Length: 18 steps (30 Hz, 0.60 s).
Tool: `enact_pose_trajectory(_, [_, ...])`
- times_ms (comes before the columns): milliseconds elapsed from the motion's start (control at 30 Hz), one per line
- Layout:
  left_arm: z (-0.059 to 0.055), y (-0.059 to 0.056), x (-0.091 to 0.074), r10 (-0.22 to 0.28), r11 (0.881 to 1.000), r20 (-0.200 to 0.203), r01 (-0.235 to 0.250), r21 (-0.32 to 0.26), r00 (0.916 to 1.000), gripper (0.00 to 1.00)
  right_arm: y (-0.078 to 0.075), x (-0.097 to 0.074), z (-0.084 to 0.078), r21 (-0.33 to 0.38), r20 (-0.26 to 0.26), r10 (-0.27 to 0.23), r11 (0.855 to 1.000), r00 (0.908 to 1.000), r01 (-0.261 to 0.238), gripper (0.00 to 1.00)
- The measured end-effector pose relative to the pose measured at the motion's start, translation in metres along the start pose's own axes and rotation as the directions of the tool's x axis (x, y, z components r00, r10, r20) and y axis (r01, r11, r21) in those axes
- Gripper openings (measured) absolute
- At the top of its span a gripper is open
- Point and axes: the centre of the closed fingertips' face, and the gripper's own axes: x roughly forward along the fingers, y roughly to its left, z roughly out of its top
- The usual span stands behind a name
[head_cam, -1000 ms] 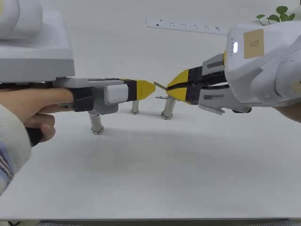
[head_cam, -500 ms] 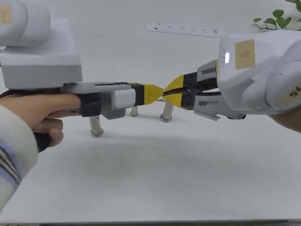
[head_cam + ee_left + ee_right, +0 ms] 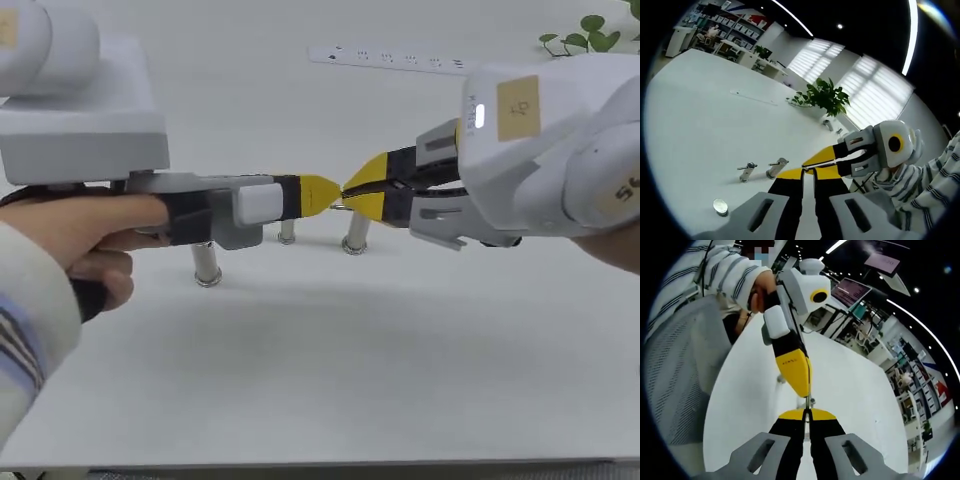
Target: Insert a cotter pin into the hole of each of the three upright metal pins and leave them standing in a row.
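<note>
Three upright metal pins stand in a row on the white table. The left pin (image 3: 206,265) has a bare top (image 3: 720,206). The middle pin (image 3: 287,232) and right pin (image 3: 354,235) each carry a cotter pin (image 3: 746,167) (image 3: 776,163). Above them, my right gripper (image 3: 352,192) is shut on a loose cotter pin (image 3: 808,402), which sticks out toward my left gripper (image 3: 326,194). The left gripper's yellow tips meet that pin's free end. Its jaws stand a narrow gap apart (image 3: 808,172), and I cannot tell whether they touch the pin.
A white power strip (image 3: 400,60) lies at the back of the table, and a green plant (image 3: 590,32) stands at the far right. A bare white tabletop (image 3: 330,360) stretches in front of the pins. A person's hand (image 3: 70,240) holds the left gripper.
Both grippers have closed in on each other until their tips meet at the loose cotter pin. The three upright pins have not moved.
</note>
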Motion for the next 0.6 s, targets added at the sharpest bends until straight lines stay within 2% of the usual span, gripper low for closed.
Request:
enact_pose_trajectory(367, [0.0006, 0.0030, 0.0003, -0.002, 0.999, -0.006, 0.002, -0.041, 1.0000, 0.02, 0.0004, -0.0010, 0.0000, -0.007, -0.005, -0.002, 1.000, 1.0000, 0.002, 0.03])
enact_pose_trajectory(500, [0.0033, 0.0055, -0.0008, -0.004, 0.993, 0.007, 0.004, -0.117, 1.0000, 0.02, -0.0007, -0.0018, 0.0016, -0.007, -0.001, -0.006, 1.000, 1.0000, 0.006, 0.03])
enact_pose_trajectory(600, [0.0025, 0.0059, -0.0015, -0.005, 0.993, -0.003, 0.004, -0.116, 1.0000, 0.01, -0.0002, -0.0020, 0.0027, -0.012, 0.001, -0.003, 1.000, 1.0000, 0.003, 0.03])
